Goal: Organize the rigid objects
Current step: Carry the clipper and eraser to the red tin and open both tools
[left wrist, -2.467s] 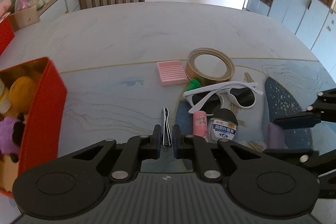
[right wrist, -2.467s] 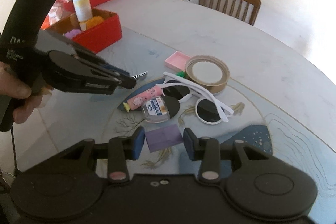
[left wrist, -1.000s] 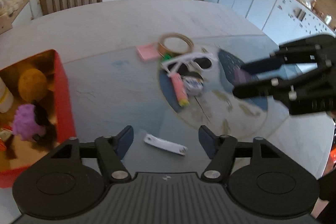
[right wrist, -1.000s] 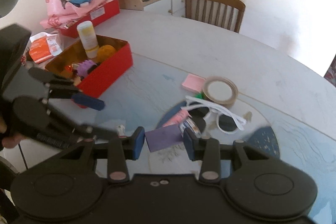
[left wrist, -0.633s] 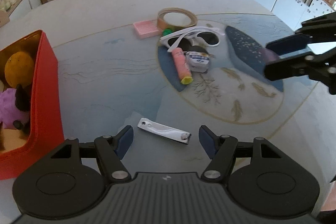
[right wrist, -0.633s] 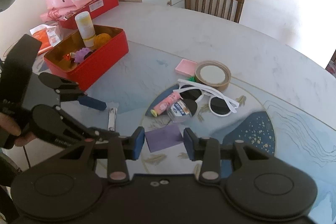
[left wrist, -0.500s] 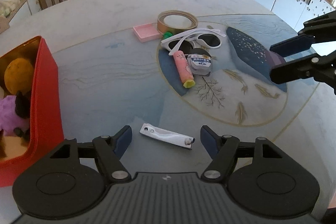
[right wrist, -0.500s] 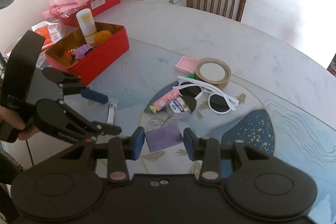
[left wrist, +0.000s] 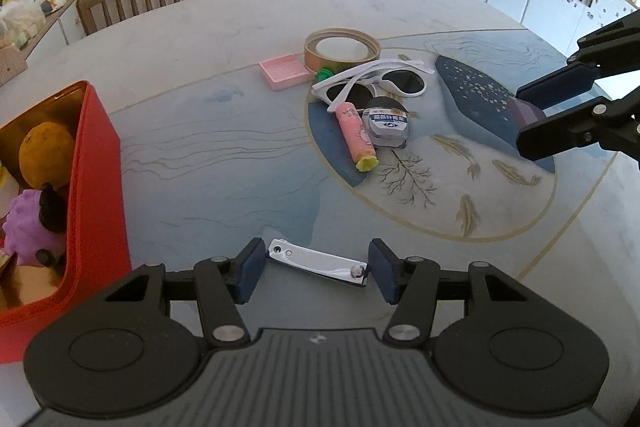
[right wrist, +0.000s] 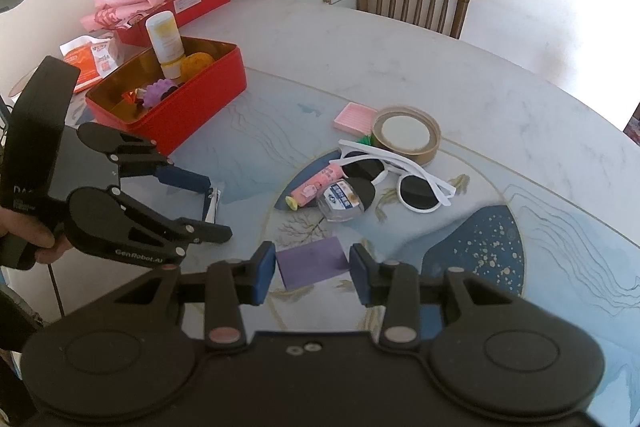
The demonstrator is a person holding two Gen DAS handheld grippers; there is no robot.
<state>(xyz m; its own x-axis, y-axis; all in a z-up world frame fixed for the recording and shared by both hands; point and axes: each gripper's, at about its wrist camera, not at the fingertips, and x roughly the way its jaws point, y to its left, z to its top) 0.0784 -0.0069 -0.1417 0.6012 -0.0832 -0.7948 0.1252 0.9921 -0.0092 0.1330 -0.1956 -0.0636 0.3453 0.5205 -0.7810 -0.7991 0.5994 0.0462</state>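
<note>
Closing now lengthwise around the nail clipper [left wrist: 318, 263] near the table [left wrist: 208, 131] edge beside the red box [left wrist: 98, 187], left gripper [left wrist: 316, 273] pads almost touching its ends, right gripper [right wrist: 313, 273] clamped on a purple block [right wrist: 312, 262], probably regrasping for the box.

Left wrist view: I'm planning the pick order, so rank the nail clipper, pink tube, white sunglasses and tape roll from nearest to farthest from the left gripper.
1. nail clipper: lying between the left gripper fingers.
2. pink tube: mid-table, ahead and slightly right.
3. white sunglasses: just beyond the tube.
4. tape roll: farthest, behind the sunglasses.
</note>
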